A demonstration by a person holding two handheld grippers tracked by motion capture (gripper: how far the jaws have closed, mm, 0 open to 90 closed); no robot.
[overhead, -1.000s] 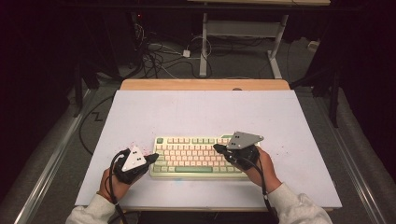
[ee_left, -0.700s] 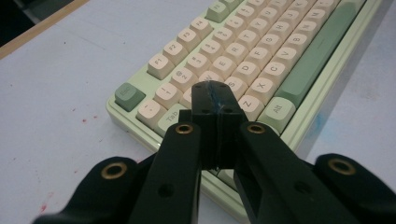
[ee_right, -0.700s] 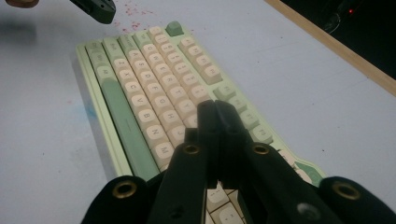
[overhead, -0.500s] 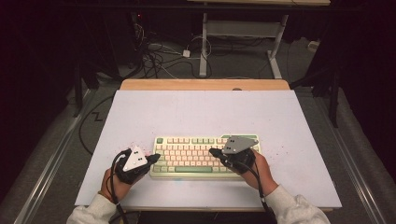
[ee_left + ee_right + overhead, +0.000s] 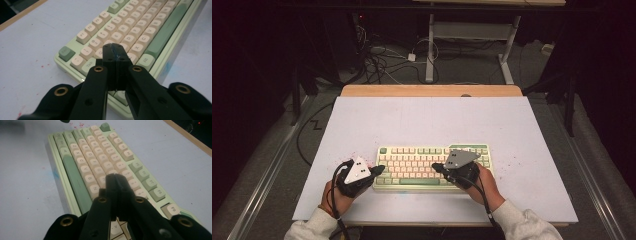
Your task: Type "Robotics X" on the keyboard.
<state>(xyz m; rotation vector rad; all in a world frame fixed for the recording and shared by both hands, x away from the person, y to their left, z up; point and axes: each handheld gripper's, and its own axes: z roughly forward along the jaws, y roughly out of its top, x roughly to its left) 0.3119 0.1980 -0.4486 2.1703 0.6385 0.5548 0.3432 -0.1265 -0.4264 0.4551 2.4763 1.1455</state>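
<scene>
A pale green keyboard [image 5: 422, 161] with cream and green keys lies near the front of the white table top. My left gripper [image 5: 381, 169] is shut and empty, its tips over the keyboard's left end; in the left gripper view its closed tips [image 5: 114, 47] hover above the left letter keys of the keyboard [image 5: 140, 27]. My right gripper [image 5: 435, 166] is shut too, with nothing held, its tips over the middle keys. In the right gripper view those tips [image 5: 115, 176] sit over the cream keys of the keyboard [image 5: 85, 152].
The white table top [image 5: 432, 120] has a wooden strip [image 5: 432, 90] along its far edge and small red specks near the keyboard's left side. Cables [image 5: 382, 55] and a desk frame [image 5: 472, 35] lie on the dark floor beyond. Metal rails run along both sides.
My right gripper has shifted a little leftward over the keys toward the keyboard's middle. My left gripper has stayed where it was.
</scene>
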